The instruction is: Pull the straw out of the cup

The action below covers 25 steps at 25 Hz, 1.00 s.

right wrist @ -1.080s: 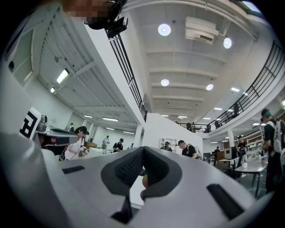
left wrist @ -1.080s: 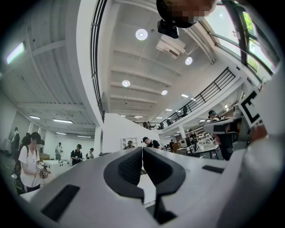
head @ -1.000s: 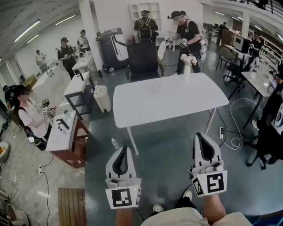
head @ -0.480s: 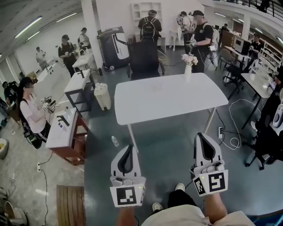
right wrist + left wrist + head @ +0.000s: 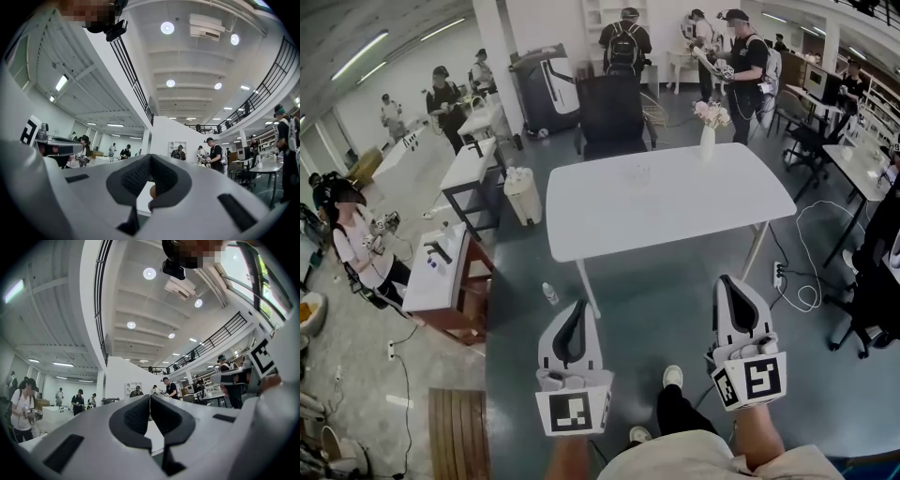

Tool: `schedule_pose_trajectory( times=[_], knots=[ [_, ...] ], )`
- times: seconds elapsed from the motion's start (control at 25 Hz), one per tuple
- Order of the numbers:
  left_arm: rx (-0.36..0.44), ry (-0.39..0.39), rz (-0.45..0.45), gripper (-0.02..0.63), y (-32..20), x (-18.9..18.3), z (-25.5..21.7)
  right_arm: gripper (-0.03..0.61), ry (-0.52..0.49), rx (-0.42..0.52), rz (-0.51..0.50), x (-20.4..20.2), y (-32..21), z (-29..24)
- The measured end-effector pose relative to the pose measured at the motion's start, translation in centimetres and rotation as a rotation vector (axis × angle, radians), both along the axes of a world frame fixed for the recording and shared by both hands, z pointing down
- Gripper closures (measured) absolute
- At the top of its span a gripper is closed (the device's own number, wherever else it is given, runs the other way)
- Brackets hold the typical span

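A small clear cup [image 5: 638, 172] stands on the far half of the white table [image 5: 609, 225]; it is too small and faint to make out a straw. My left gripper [image 5: 577, 306] and right gripper [image 5: 727, 282] are held side by side close to my body, well short of the table's near edge. Both point toward the table. In the left gripper view the left gripper [image 5: 150, 397] has its jaws pressed together with nothing between them. The right gripper [image 5: 150, 157] in its own view is likewise shut and empty.
A white vase of flowers [image 5: 707, 139] stands at the table's far right corner and a black chair [image 5: 611, 114] behind it. A side table [image 5: 441, 272] and a person sit at left, cables [image 5: 802, 281] lie on the floor at right, and several people stand at the back.
The view has drifted forward, so the table sits a little nearer. Both grippers stay shut and side by side. People at the back have shifted about.
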<state>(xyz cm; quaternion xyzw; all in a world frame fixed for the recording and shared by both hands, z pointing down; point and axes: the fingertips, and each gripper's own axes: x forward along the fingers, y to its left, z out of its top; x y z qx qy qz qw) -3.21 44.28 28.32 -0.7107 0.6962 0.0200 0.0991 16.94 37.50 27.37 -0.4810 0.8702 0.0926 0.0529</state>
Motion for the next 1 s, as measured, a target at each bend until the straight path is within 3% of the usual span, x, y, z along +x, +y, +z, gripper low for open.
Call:
schedule_pose_trajectory(
  times=[0.64,1.0],
  knots=[
    [-0.052,-0.015,-0.006,0.609,-17.9,1.9,0.9,0.578,-0.015,-0.077,-0.002,1.6,-18.0,2.3],
    [-0.073,-0.03,-0.012,0.609,-29.0,5.9,0.5,0.578,-0.032,-0.097,-0.018,5.3,-28.8,3.0]
  ],
)
